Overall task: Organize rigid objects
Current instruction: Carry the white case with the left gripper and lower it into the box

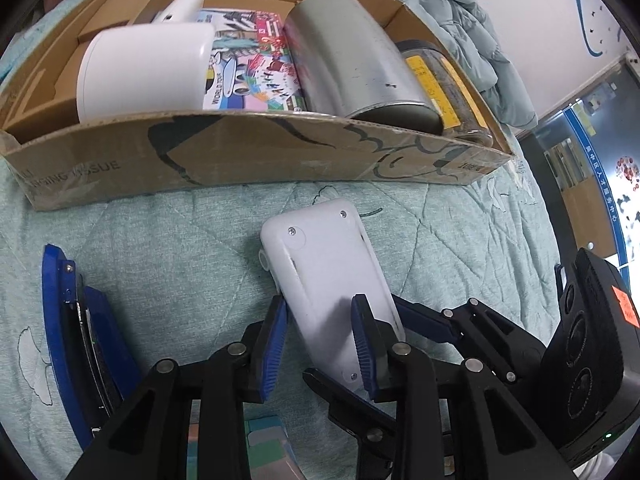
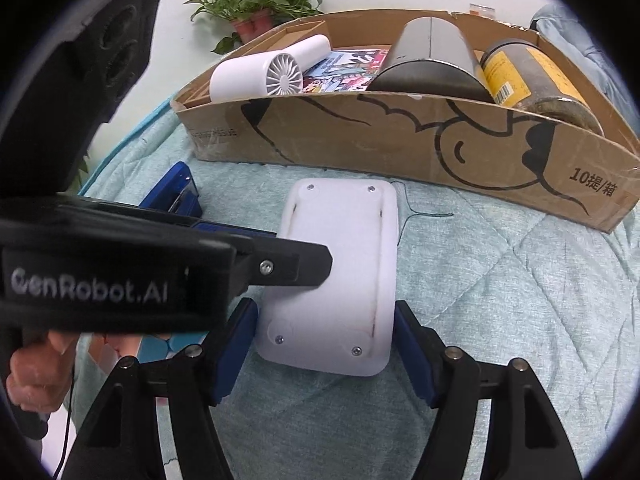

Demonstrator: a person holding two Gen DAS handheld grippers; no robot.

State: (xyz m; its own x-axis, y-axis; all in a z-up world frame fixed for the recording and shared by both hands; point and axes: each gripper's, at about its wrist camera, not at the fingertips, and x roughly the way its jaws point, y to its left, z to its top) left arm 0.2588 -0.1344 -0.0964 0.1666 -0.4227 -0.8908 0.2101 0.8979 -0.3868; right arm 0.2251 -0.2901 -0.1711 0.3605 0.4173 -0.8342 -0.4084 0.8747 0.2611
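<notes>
Green quilt (image 2: pixel 500 280) covers whole surface. Cardboard box (image 2: pixel 400 148) lies at far side; inside it, white fan (image 2: pixel 256 76) at left, colourful booklet (image 2: pixel 340 70) in middle, grey metal can (image 2: pixel 432 60) and jar with yellow label (image 2: pixel 532 76) at right. White flat device (image 2: pixel 340 264) lies face down on quilt, near box. Blue stapler (image 1: pixel 76 332) lies left of device. Left gripper (image 1: pixel 320 344) has jaws clamped on near end of device. Right gripper (image 2: pixel 326 354) has jaws around near end of device; whether pads press it cannot be told.

Both wrist views close, angled down; share white device (image 1: pixel 332 280), cardboard box (image 2: pixel 400 148).
</notes>
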